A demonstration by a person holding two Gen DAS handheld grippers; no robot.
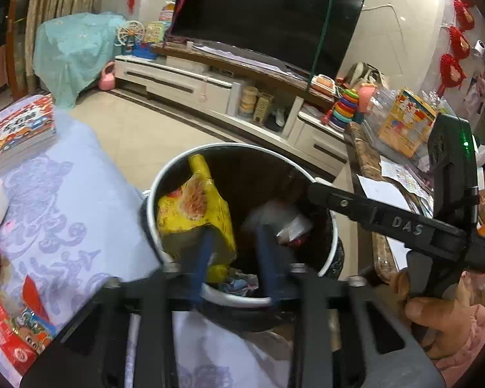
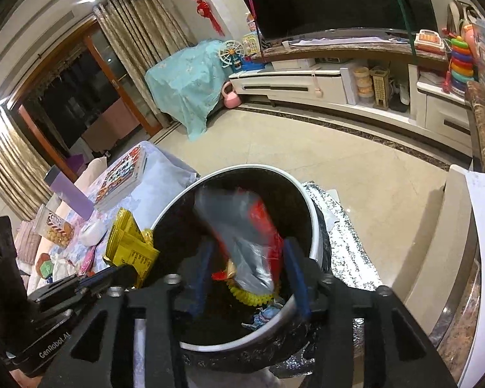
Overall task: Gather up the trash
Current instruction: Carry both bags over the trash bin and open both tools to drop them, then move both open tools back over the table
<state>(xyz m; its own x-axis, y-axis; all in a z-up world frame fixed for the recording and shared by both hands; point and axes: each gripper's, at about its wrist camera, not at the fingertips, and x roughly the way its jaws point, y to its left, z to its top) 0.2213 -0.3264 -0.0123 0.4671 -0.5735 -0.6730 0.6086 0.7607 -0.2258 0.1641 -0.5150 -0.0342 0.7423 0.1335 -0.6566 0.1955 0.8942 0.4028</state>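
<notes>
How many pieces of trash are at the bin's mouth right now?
2. A yellow packet at the bin's left rim, by the left gripper; a blurred grey-and-red bag between the right gripper's open fingers. More may lie deeper.

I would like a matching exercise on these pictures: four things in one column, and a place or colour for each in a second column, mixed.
Things:
1. yellow wrapper
2. trash bin
3. stack of books
4. kettlebell

Places or colours:
A. pink, on the floor
B. between the left gripper's fingers
C. white rim, dark liner
D. on the lilac tablecloth

Pairs: 1-B, 2-C, 3-D, 4-A
</notes>
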